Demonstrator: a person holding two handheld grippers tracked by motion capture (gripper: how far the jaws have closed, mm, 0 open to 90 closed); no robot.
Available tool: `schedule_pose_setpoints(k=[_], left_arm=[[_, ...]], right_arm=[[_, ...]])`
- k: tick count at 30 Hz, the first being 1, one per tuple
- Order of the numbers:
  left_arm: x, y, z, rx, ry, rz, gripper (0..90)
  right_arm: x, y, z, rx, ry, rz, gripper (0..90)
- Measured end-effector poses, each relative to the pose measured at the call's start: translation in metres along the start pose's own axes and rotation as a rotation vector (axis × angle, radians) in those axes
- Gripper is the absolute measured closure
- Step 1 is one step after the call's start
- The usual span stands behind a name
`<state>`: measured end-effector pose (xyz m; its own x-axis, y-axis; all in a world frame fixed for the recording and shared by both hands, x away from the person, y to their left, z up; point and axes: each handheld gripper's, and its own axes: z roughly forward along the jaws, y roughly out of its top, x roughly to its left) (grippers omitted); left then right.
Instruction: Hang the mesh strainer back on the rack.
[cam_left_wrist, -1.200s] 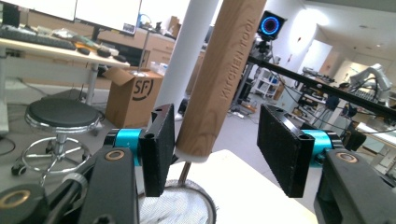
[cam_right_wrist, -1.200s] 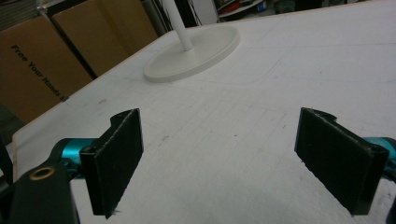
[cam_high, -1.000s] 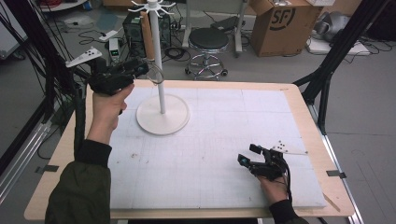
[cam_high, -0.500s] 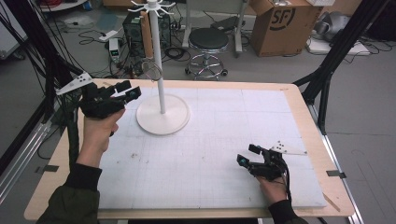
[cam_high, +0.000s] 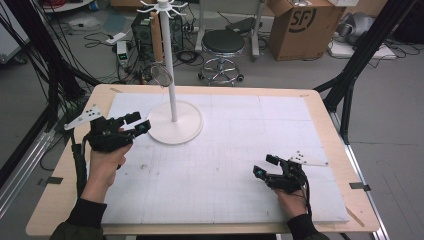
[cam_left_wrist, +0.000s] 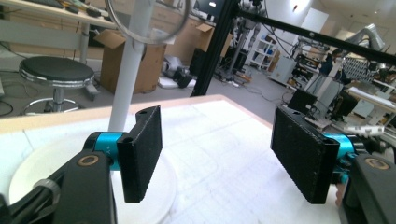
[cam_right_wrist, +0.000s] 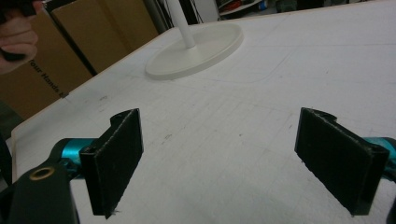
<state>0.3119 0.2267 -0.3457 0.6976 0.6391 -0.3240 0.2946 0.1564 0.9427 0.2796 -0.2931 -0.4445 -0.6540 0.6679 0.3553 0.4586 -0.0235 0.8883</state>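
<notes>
You see a white stand (cam_high: 172, 97) on a white mat (cam_high: 240, 150) with thin grid lines. Your grippers (cam_high: 132, 127) are black with blue rings. The table (cam_high: 320, 107) edge is light brown.

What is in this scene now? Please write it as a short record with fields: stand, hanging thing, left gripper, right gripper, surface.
stand: white stand, round base, upright on the mat
hanging thing: strainer on a hook beside the pole
left gripper: left gripper, jaws have just been opening, nothing between them, near the stand base
right gripper: right gripper, open, holding nothing, low over the mat
surface: white mat on a wooden table
</notes>
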Motion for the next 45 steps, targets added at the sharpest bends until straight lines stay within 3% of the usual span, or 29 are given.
schedule_pose_setpoints(k=[6, 15, 26, 39, 45], left_arm=[[-0.002, -0.026, -0.008, -0.003, -0.014, -0.007, 31.4], [0.000, -0.063, -0.009, 0.034, -0.014, -0.024, 30.4], [-0.002, -0.078, -0.008, 0.064, -0.013, -0.023, 30.1], [-0.005, -0.096, -0.011, 0.102, -0.022, -0.055, 30.1], [-0.005, -0.106, -0.015, 0.127, -0.003, -0.052, 30.0]], right_arm=[[0.001, 0.000, 0.002, 0.006, 0.001, -0.004, 14.7], [0.002, 0.000, 0.002, 0.005, -0.002, -0.002, 14.7], [0.002, 0.000, 0.003, 0.011, 0.004, 0.000, 14.7], [0.003, 0.001, 0.001, 0.005, -0.003, -0.008, 14.7], [0.003, 0.001, 0.001, 0.004, -0.010, -0.013, 14.7]])
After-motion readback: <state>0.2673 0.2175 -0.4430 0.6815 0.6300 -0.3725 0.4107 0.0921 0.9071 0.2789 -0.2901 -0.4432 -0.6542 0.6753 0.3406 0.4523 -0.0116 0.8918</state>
